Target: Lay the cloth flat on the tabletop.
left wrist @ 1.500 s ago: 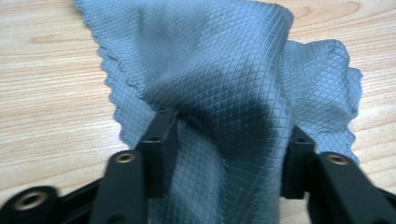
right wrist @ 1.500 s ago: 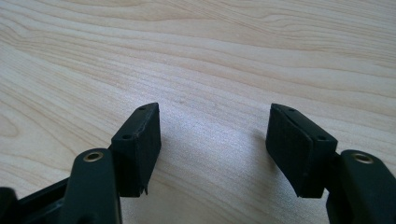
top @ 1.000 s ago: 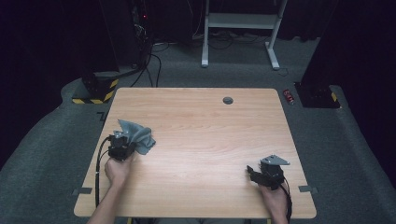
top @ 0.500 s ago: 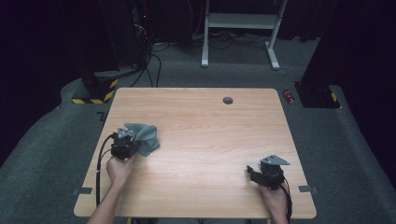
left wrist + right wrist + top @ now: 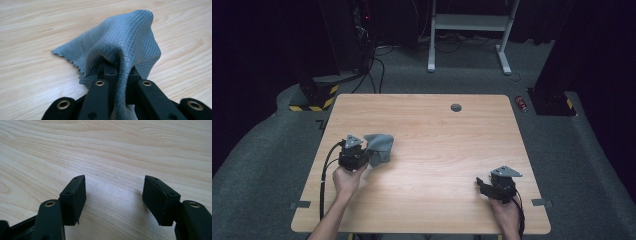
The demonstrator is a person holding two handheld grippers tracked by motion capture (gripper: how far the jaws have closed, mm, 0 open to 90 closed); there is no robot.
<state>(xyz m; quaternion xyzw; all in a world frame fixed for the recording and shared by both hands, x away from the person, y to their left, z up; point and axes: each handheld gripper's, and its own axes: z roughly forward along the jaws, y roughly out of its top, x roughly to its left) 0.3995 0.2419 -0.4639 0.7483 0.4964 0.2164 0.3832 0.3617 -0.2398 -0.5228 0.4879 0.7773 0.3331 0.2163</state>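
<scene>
My left gripper [image 5: 368, 159] sits at the left of the high view, held in my left hand [image 5: 346, 177], forearm coming up from the bottom edge. In the left gripper view its jaws are nearly together, pinching a fold of grey cloth [image 5: 125, 45] that bunches up past the fingertips. My right gripper [image 5: 481, 184] rests low at the right in my right hand [image 5: 508, 210]; its jaws stand wide apart, seemingly just above the wood, with nothing between the pads [image 5: 75, 195].

Light wooden table [image 5: 422, 125] with round grommet [image 5: 456, 107]; grey carpet floor [image 5: 592, 165]; white desk frame [image 5: 469, 30] at rear; black-yellow hazard-striped base [image 5: 314, 97] left; dark stand base [image 5: 552, 100] right; cables [image 5: 372, 65]; surroundings unlit.
</scene>
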